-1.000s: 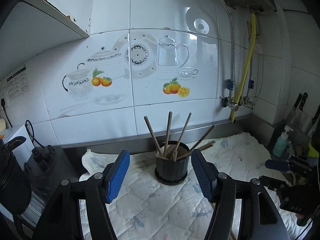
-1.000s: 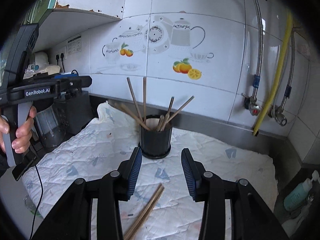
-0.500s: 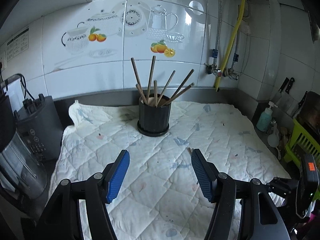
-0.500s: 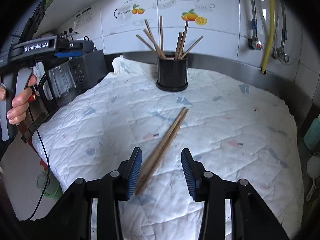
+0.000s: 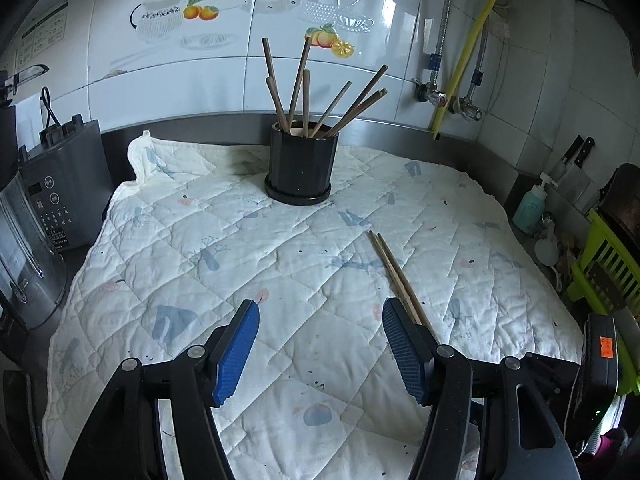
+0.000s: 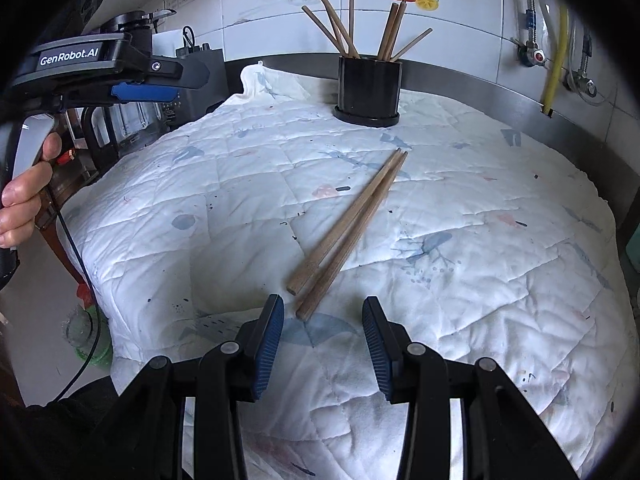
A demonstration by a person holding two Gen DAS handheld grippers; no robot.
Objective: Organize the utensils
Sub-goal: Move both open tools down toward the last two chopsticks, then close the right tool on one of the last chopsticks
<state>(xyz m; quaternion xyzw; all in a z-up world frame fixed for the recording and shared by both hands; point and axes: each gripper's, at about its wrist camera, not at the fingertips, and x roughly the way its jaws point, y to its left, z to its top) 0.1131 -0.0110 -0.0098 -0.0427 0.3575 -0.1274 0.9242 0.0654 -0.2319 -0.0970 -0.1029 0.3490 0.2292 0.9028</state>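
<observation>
Nearest to us, our right hand-held gripper (image 6: 323,336) hangs low over the quilted cloth (image 6: 460,248) with its blue pads spread wide and nothing between them. Just beyond its fingertips lie two loose chopsticks (image 6: 348,224), side by side and touching, their thick ends close to the gripper and their thin tips aimed toward the black holder (image 6: 369,90).

Our left hand-held gripper (image 5: 320,354) is likewise wide apart and holds nothing, hovering above the cloth (image 5: 240,248) on the near side of the holder (image 5: 301,166). In this view the chopsticks on the cloth (image 5: 394,274) run in front of the holder and to its right, and their near ends pass behind the gripper's right finger (image 5: 404,354). In the right wrist view the left gripper (image 6: 152,90) shows in the air to the left of the holder, gripped by a bare hand (image 6: 24,200).

Farther back, the holder stands upright on the cloth near the back edge of the tabletop (image 5: 532,188). Eight or so wooden chopsticks (image 5: 316,92) stand in it, fanned out and leaning in different directions. Left of the holder sits a dark blender base (image 5: 60,196); far to its right stands a soap bottle (image 5: 530,208). Behind the holder rises the tiled wall (image 5: 360,20) with printed teapots and oranges.
</observation>
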